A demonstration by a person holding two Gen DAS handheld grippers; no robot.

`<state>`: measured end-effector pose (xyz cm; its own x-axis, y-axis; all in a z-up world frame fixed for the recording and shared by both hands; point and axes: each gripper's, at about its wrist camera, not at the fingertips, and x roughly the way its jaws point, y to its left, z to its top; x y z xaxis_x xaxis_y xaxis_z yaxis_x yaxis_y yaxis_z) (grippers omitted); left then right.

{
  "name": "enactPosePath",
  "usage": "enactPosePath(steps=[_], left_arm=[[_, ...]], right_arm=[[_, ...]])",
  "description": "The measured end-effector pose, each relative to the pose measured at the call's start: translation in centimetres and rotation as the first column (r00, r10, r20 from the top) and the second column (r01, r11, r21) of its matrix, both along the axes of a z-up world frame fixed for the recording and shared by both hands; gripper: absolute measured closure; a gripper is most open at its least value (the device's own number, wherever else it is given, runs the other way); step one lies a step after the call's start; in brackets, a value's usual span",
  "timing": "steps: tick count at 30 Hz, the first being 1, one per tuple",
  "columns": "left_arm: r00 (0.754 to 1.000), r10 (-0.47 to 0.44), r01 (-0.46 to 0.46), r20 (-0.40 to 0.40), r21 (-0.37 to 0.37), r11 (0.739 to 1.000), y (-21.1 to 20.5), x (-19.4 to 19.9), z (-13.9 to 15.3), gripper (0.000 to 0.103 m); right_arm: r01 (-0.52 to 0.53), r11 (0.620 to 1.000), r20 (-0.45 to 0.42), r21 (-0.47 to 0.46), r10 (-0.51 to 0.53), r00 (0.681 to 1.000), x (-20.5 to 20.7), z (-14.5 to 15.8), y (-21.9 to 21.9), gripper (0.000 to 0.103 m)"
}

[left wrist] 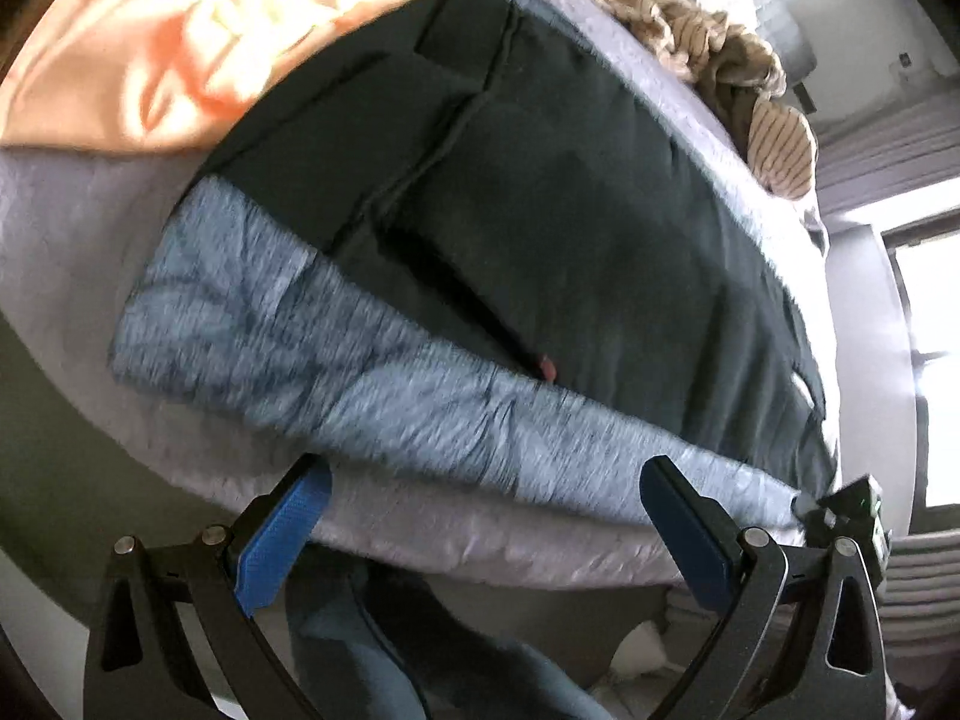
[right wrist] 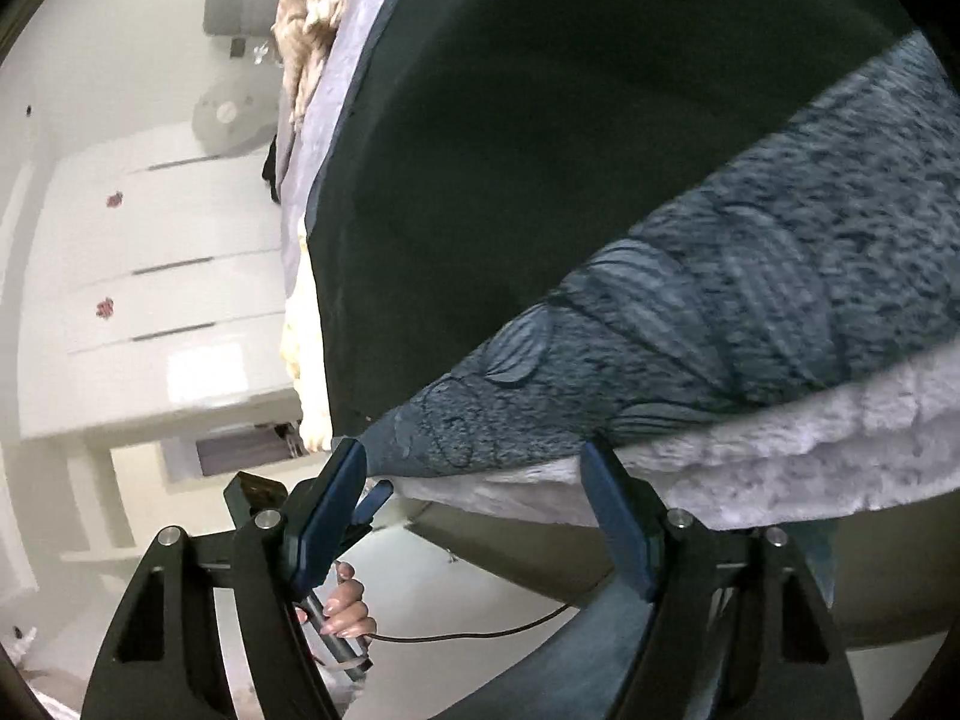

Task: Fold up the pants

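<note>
The long grey-blue patterned fabric pants [left wrist: 336,360] are lying stretched across the middle of the left wrist view, running from the left side down to the lower right, over a dark green-black blanket [left wrist: 570,210] on a pale lilac quilted bed [left wrist: 468,534]. Motion blur is smearing the weave, so the pattern is hard to read there. The left tongs [left wrist: 486,516] are standing wide apart at the bottom of the frame with nothing between the blue pads, just below the bed's edge. At the lower right, the other tool's tip is partly cut off and is meeting the end of the pants; whether it is pinching the cloth cannot be told.

In the right wrist view the pants [right wrist: 750,324] are filling the right half, sharper, with leaf-like lines showing. The right tongs [right wrist: 474,492] are spread wide and holding nothing, their pads bracketing the fabric's narrow end at the bed edge. A hand [right wrist: 345,609] gripping a handle is half hidden behind the left finger. An orange cloth [left wrist: 180,42] is glaring, overexposed, in the upper left.
</note>
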<state>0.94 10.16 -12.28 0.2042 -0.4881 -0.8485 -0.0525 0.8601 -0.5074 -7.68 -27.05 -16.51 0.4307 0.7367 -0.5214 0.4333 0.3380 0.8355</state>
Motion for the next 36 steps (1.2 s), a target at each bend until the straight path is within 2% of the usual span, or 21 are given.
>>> enactPosePath(steps=[4, 7, 13, 18, 21, 23, 25, 26, 27, 28, 29, 30, 33, 36], left_arm=[[0.997, 0.013, -0.008, 0.077, -0.054, 0.998, -0.9, 1.4, 2.2, 0.000], [0.998, 0.010, -0.007, 0.061, -0.045, 0.999, -1.4, 2.2, 2.0, 0.000], [1.000, 0.007, -0.007, -0.002, 0.009, 1.000, -1.0, 1.5, -0.3, 0.000], [0.999, 0.014, -0.014, 0.032, -0.018, 1.000, -1.3, 2.5, 0.8, 0.000], [0.999, -0.002, 0.001, 0.032, 0.008, 1.000, -1.9, 3.2, 0.8, 0.000], [1.000, 0.010, -0.010, 0.006, 0.038, 0.999, -1.8, 3.2, 0.0, 0.012], [0.999, 0.023, -0.021, -0.029, 0.063, 0.998, -1.5, 3.1, -0.9, 0.041], [0.999, 0.029, -0.025, -0.042, 0.080, 0.996, -1.4, 3.2, -1.2, 0.048], [0.999, 0.027, -0.023, -0.043, 0.075, 0.997, -1.3, 3.3, -1.3, 0.056], [0.999, 0.027, -0.025, -0.042, 0.064, 0.998, -1.1, 3.5, -1.1, 0.072], [0.999, 0.030, -0.027, -0.043, 0.078, 0.997, -1.1, 3.6, -0.8, 0.079], [0.999, 0.029, -0.026, -0.042, 0.070, 0.997, -0.9, 3.8, -0.2, 0.080], [0.999, 0.044, -0.044, 0.003, 0.055, 0.998, -0.7, 4.1, 2.8, 0.080], [0.997, 0.040, -0.044, 0.073, 0.051, 0.998, -1.7, 5.5, 5.9, 0.080]], right_arm=[[0.033, 0.999, 0.048, 0.013, -0.033, 0.998, 0.7, 0.8, -1.0, 0.025], [0.040, 0.999, 0.077, 0.001, -0.040, 0.996, 2.0, 1.4, -1.5, 0.025], [0.023, 0.999, 0.011, 0.024, -0.024, 1.000, 0.1, 0.1, -1.2, 0.025], [0.077, 0.996, -0.022, 0.035, -0.076, 0.997, 0.2, -1.1, -2.0, 0.025], [0.104, 0.993, -0.020, 0.055, -0.103, 0.994, 0.4, -1.2, -2.3, 0.025], [0.114, 0.990, 0.038, 0.089, -0.117, 0.992, 0.7, -0.5, -2.6, 0.025], [0.110, 0.990, 0.083, 0.093, -0.118, 0.990, 1.5, 0.0, -2.7, 0.027], [0.106, 0.991, 0.067, 0.078, -0.111, 0.992, 1.8, -0.3, -2.7, 0.037], [0.107, 0.992, 0.040, 0.072, -0.110, 0.993, 2.1, -1.0, -2.6, 0.068], [0.109, 0.992, -0.001, 0.066, -0.109, 0.994, 2.1, -1.8, -2.6, 0.090], [0.114, 0.992, -0.024, 0.057, -0.113, 0.993, 1.8, -2.2, -2.5, 0.097], [0.122, 0.991, -0.020, 0.056, -0.121, 0.992, 1.6, -2.2, -2.3, 0.097], [0.082, 0.996, 0.067, -0.014, -0.081, 0.994, 2.3, 1.0, -2.4, 0.097], [0.019, 0.995, 0.164, -0.098, -0.002, 0.987, 5.3, 5.6, -3.3, 0.097]])
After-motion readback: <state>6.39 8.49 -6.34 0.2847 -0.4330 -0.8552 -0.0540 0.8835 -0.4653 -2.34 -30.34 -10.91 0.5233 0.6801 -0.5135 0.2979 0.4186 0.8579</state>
